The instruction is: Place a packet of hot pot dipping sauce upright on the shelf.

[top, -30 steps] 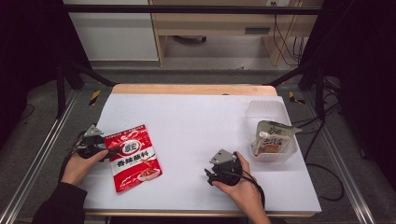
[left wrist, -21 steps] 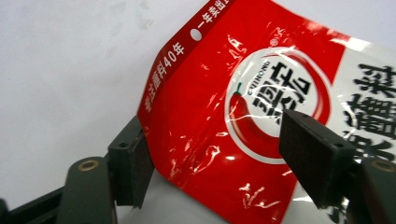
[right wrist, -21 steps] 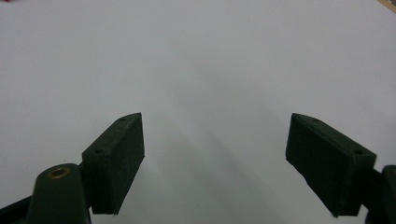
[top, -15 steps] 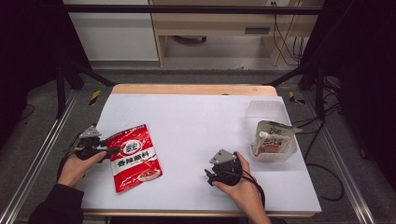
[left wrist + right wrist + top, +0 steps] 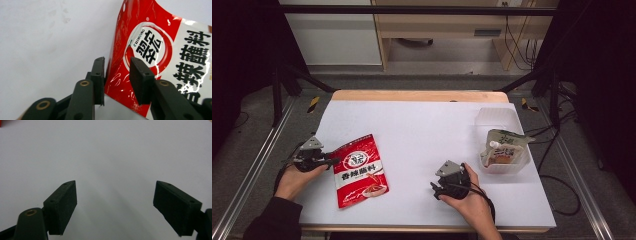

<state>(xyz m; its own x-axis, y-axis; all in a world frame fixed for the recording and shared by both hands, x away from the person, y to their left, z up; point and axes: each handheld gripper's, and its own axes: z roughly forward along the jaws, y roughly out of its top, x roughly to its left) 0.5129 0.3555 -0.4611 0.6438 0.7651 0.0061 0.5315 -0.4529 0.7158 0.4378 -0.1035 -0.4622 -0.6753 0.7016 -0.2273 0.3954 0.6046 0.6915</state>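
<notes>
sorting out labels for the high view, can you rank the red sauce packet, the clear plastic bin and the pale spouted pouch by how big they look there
1. red sauce packet and clear plastic bin: alike, not ranked.
2. pale spouted pouch, leaning in the bin: clearly smallest.

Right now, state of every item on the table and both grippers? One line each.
left gripper: jaws part open, straddling the packet's edge, not clamped.
red packet: sealed, lying flat on the table.
right gripper: jaws wide open, holding nothing, above bare table.
spouted pouch: capped, leaning inside the tub.
clear tub: upright, open-topped, holding the pouch.
</notes>
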